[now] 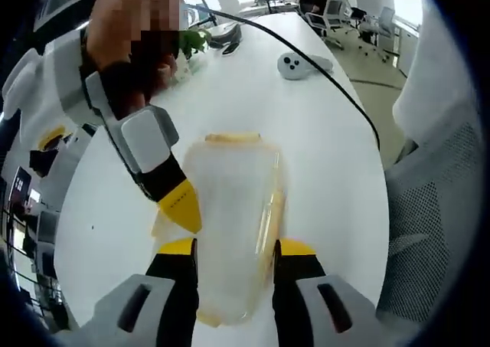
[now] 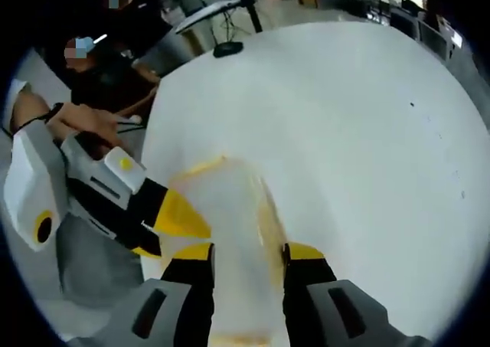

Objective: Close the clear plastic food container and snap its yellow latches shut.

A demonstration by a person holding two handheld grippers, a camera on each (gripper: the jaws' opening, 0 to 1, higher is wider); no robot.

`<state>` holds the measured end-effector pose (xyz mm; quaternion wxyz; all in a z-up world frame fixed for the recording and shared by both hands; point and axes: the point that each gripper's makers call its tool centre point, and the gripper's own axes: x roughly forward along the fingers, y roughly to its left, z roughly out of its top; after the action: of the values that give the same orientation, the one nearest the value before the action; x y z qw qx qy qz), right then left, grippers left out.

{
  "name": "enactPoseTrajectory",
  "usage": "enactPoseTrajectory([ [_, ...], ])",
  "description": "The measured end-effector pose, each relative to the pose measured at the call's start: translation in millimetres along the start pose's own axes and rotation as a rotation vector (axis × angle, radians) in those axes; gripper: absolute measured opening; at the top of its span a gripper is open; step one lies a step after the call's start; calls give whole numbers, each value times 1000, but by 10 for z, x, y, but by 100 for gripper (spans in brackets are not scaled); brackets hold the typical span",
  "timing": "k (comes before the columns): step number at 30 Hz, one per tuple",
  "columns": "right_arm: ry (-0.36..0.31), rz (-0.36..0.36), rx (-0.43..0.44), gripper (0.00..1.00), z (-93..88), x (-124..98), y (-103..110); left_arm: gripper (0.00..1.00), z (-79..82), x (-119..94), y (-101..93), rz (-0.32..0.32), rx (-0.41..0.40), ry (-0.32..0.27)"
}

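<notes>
Between the two yellow-tipped jaws of the left tongs [image 1: 232,249] sits the clear plastic food container [image 1: 233,209], lying on the white surface [image 1: 321,155]. The jaws stand apart along its two long sides; whether they press on it I cannot tell. Its long axis runs straight away from these tongs, with one yellow latch [image 1: 232,139] at the far end and a pale yellow strip along the right edge. Coming in from the left, the right tongs [image 1: 178,205] reach down with a yellow tip touching the container's left side.

Over in the right gripper view, the same container [image 2: 230,209] sits between the right tongs [image 2: 246,253], jaws spread along its flanks, grip unclear. It stretches away lengthwise, and the left tongs [image 2: 180,217] meet its left side.

No readable writing on the container.
</notes>
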<state>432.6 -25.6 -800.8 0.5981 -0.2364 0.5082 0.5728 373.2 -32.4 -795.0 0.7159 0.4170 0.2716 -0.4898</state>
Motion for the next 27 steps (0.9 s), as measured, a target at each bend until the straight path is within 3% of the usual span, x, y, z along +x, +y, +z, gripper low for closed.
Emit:
enactPoseTrajectory([
  [11,37,63,25,32,-5,23,8,36,-1,7,-4,-14,10,-11],
  [27,-18,62,59,35,9,10,2,41,8,9,-23,11,65,-7],
])
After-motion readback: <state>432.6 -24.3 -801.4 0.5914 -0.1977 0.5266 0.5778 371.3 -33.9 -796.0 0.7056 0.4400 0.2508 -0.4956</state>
